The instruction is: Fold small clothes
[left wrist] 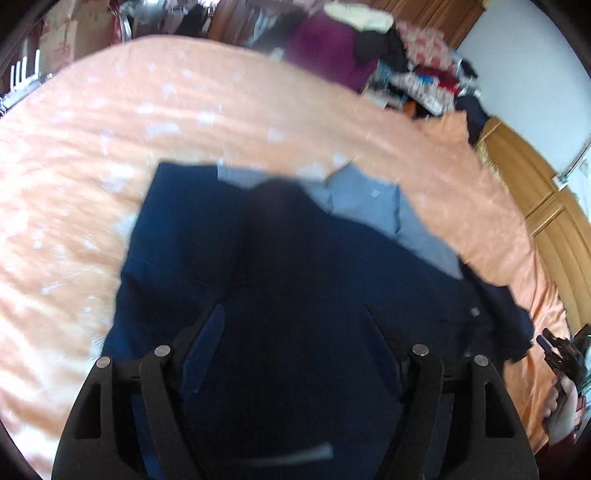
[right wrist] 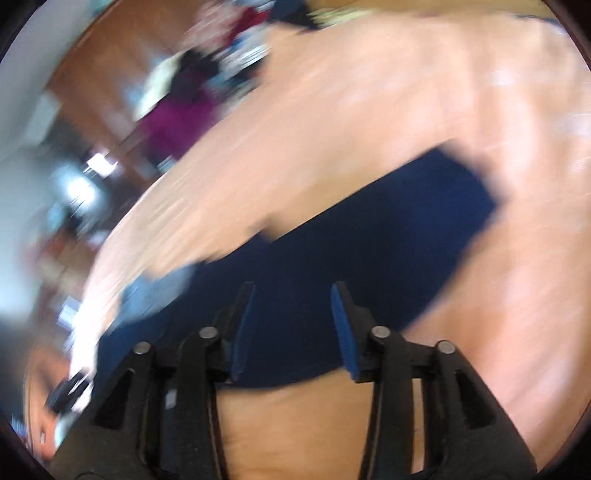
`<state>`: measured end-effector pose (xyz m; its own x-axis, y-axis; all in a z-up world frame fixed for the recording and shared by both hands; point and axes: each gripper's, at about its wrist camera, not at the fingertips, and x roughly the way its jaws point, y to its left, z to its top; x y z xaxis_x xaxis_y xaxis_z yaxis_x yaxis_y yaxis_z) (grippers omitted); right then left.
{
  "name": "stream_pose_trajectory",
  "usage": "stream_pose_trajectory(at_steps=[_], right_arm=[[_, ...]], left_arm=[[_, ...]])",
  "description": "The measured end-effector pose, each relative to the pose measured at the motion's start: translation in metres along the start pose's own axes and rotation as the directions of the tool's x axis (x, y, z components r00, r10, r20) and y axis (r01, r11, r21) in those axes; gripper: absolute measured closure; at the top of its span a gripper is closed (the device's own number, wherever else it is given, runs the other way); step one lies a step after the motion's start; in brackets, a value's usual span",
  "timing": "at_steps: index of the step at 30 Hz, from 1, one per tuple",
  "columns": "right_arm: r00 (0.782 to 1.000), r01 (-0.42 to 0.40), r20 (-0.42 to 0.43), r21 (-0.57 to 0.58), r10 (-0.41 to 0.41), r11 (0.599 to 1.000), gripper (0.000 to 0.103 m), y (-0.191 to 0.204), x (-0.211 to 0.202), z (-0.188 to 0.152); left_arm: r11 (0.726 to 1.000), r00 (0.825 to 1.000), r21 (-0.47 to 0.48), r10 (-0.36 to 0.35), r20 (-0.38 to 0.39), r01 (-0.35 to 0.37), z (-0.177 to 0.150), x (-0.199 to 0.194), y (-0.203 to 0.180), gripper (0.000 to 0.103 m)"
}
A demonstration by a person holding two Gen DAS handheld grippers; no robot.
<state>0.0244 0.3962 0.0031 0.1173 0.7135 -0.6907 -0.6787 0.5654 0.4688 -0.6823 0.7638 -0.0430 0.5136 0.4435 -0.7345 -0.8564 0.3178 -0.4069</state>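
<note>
Navy garment (left wrist: 277,277) lies on the orange bed (left wrist: 92,166), its light-blue lining (left wrist: 369,199) plain only in the left view, while left gripper (left wrist: 295,332) and right gripper (right wrist: 291,317) hover over it, jaws apart, empty

1. Setting: a lived-in home bedroom.
2. A bed with a peach-orange bedspread (left wrist: 258,122) fills the centre of the frame.
3. Wooden wardrobe doors (left wrist: 546,221) line the right edge.
4. Heaped clothes and bedding (left wrist: 417,59) crowd the upper right; cardboard boxes (left wrist: 66,33) stand at upper left.
</note>
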Motion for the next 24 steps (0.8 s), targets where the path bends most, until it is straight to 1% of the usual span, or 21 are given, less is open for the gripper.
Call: stream_pose_trajectory(at_steps=[2, 3, 4, 5, 8, 11, 12, 14, 15, 16, 18, 20, 21, 22, 23, 24], right_arm=[[0.997, 0.078, 0.007, 0.041, -0.078, 0.996, 0.058, -0.036, 0.005, 0.023], [0.995, 0.103, -0.014, 0.066, -0.102, 0.993, 0.058, -0.055, 0.014, 0.035], [0.99, 0.139, -0.028, 0.085, -0.137, 0.987, 0.058, -0.069, 0.021, 0.042], [0.987, 0.155, -0.044, 0.105, -0.152, 0.982, 0.057, -0.079, 0.029, 0.047], [0.984, 0.176, -0.058, 0.128, -0.17, 0.976, 0.057, -0.093, 0.046, 0.054], [0.98, 0.196, -0.065, 0.131, -0.189, 0.972, 0.051, -0.099, 0.056, 0.057], [0.979, 0.203, -0.062, 0.153, -0.196, 0.967, 0.051, -0.101, 0.054, 0.055], [0.986, 0.167, -0.029, 0.213, -0.164, 0.963, 0.05, -0.102, 0.038, 0.048], [0.99, 0.135, 0.007, 0.232, -0.14, 0.963, 0.048, -0.102, 0.025, 0.044], [0.991, 0.125, 0.015, 0.236, -0.133, 0.964, 0.045, -0.102, 0.021, 0.041], [0.993, 0.116, -0.005, 0.272, -0.119, 0.955, 0.044, -0.112, 0.024, 0.037], [0.996, 0.084, -0.02, 0.299, -0.082, 0.951, 0.044, -0.122, 0.031, 0.038], [0.999, 0.045, -0.008, 0.304, -0.045, 0.952, 0.045, -0.124, 0.033, 0.039], [1.0, 0.029, -0.005, 0.306, -0.028, 0.951, 0.047, -0.125, 0.038, 0.043], [1.0, 0.016, -0.002, 0.307, -0.016, 0.952, 0.049, -0.13, 0.042, 0.048], [1.0, 0.028, -0.007, 0.299, -0.028, 0.954, 0.055, -0.134, 0.046, 0.053]], left_arm=[[1.0, 0.999, 0.013, -0.023, 0.035, 0.023, -0.002, -0.018, -0.011, 0.026], [0.999, 0.999, 0.023, -0.025, 0.042, 0.024, -0.001, -0.023, -0.015, 0.026], [0.999, 0.998, 0.037, -0.037, 0.043, 0.035, -0.002, -0.028, -0.023, 0.026], [0.998, 0.998, 0.041, -0.048, 0.036, 0.047, -0.001, -0.029, -0.033, 0.026], [0.998, 0.998, 0.038, -0.059, 0.024, 0.058, -0.005, -0.03, -0.04, 0.026], [0.998, 0.998, 0.04, -0.055, 0.017, 0.055, -0.009, -0.026, -0.051, 0.026], [0.998, 0.998, 0.04, -0.058, 0.014, 0.058, -0.013, -0.021, -0.055, 0.026], [0.997, 0.999, 0.052, -0.049, 0.009, 0.049, -0.014, -0.018, -0.063, 0.026], [0.997, 0.999, 0.057, -0.051, 0.012, 0.05, -0.016, -0.019, -0.066, 0.026], [0.997, 0.998, 0.06, -0.058, 0.017, 0.057, -0.016, -0.02, -0.07, 0.026], [0.996, 0.997, 0.057, -0.072, 0.022, 0.07, -0.016, -0.021, -0.073, 0.026], [0.995, 0.997, 0.054, -0.08, 0.014, 0.079, -0.016, -0.018, -0.076, 0.026], [0.996, 0.997, 0.052, -0.079, 0.007, 0.079, -0.017, -0.015, -0.078, 0.026], [0.996, 0.997, 0.049, -0.08, 0.0, 0.08, -0.018, -0.013, -0.08, 0.026], [0.995, 0.996, 0.048, -0.085, -0.003, 0.085, -0.019, -0.011, -0.082, 0.026], [0.995, 0.996, 0.049, -0.091, -0.003, 0.091, -0.021, -0.011, -0.085, 0.026]])
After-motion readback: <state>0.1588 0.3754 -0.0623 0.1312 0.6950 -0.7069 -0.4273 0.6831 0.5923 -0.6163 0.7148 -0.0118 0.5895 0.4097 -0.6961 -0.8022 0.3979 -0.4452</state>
